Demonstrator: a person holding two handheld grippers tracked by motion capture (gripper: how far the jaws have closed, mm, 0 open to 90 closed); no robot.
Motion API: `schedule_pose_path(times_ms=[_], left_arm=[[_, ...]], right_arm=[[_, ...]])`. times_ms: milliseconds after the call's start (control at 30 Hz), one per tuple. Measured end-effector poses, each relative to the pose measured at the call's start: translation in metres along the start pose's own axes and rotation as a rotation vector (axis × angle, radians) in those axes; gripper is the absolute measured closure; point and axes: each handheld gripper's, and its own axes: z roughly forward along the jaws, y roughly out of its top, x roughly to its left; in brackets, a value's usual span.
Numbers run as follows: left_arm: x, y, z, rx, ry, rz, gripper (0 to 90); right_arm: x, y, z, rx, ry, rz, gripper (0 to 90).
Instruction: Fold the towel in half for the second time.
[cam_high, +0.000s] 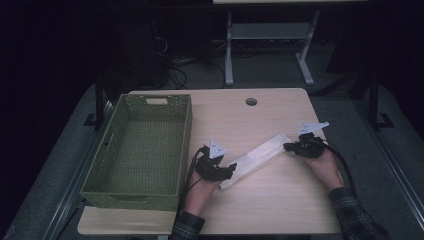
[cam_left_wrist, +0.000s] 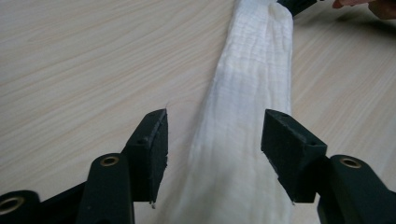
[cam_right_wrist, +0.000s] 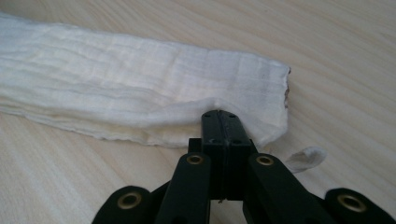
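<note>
**White cloth stretched between our two grippers**

We see a long white cloth (cam_high: 257, 156), folded into a narrow band with a fine crinkled weave, lying slantwise on the wooden table (cam_high: 280, 210) between our hands and right of the green woven basket (cam_high: 142, 150). Our right gripper (cam_right_wrist: 220, 116) has its jaws pressed together on the edge of the cloth near its far end. Our left gripper (cam_left_wrist: 214, 149) stands with its jaws apart, the cloth lying between them and neither pad pressing on it. The right gripper view brings out a frayed, darker end edge and a small loop tag (cam_right_wrist: 306, 157) beside it. The high view adds the basket and the round hole (cam_high: 251, 101) in the tabletop.
</note>
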Motion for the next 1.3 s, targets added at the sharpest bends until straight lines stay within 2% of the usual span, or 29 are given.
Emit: schedule_pose_path(times_ms=[67,133,200,333,367,467,533,567,600,667,800,967,1033,1067,1133,1300], left_arm=[[0.001,0.001,0.001,0.0,0.001,0.003,43.9],[0.006,0.004,0.007,0.009,-0.001,0.01,50.5],[0.008,0.005,0.011,0.021,0.003,0.01,61.2],[0.014,0.006,0.021,0.059,0.013,0.025,77.2],[0.017,0.004,0.028,0.091,0.013,0.031,81.3],[0.019,0.003,0.032,0.115,0.01,0.036,88.7],[0.018,0.0,0.035,0.136,-0.013,0.037,89.4],[0.016,-0.001,0.036,0.158,-0.036,0.058,89.5],[0.015,-0.002,0.036,0.162,-0.041,0.069,89.5],[0.014,-0.002,0.036,0.162,-0.049,0.071,89.5],[0.007,-0.007,0.031,0.174,-0.112,0.058,89.5],[-0.004,-0.014,0.024,0.179,-0.178,0.077,89.5],[-0.007,-0.015,0.023,0.179,-0.187,0.085,89.5],[-0.012,-0.017,0.021,0.181,-0.214,0.096,89.5],[-0.016,-0.019,0.02,0.179,-0.224,0.098,89.5],[-0.037,-0.021,0.021,0.173,-0.278,0.14,89.4]], right_arm=[[0.002,0.001,-0.002,-0.007,0.002,-0.005,83.2],[0.003,0.0,-0.007,-0.021,0.011,0.002,75.0],[0.004,-0.002,-0.016,-0.037,0.023,0.004,65.7],[0.004,-0.005,-0.021,-0.05,0.031,-0.002,58.6],[0.002,-0.007,-0.023,-0.047,0.038,0.003,52.9],[0.001,-0.008,-0.024,-0.047,0.04,0.007,48.5],[0.001,-0.009,-0.023,-0.047,0.036,0.005,43.6],[0.0,-0.01,-0.022,-0.04,0.035,0.001,41.9],[0.001,-0.01,-0.021,-0.042,0.034,0.001,40.9],[0.001,-0.01,-0.022,-0.049,0.031,0.0,39.8],[0.002,-0.009,-0.023,-0.062,0.03,-0.004,38.2],[0.003,-0.008,-0.023,-0.072,0.029,-0.002,36.7],[0.003,-0.007,-0.023,-0.075,0.032,-0.006,36.6],[0.003,-0.007,-0.022,-0.076,0.031,-0.015,36.0],[0.003,-0.007,-0.022,-0.076,0.029,-0.019,35.8],[0.005,-0.006,-0.022,-0.072,0.03,-0.019,34.7]])
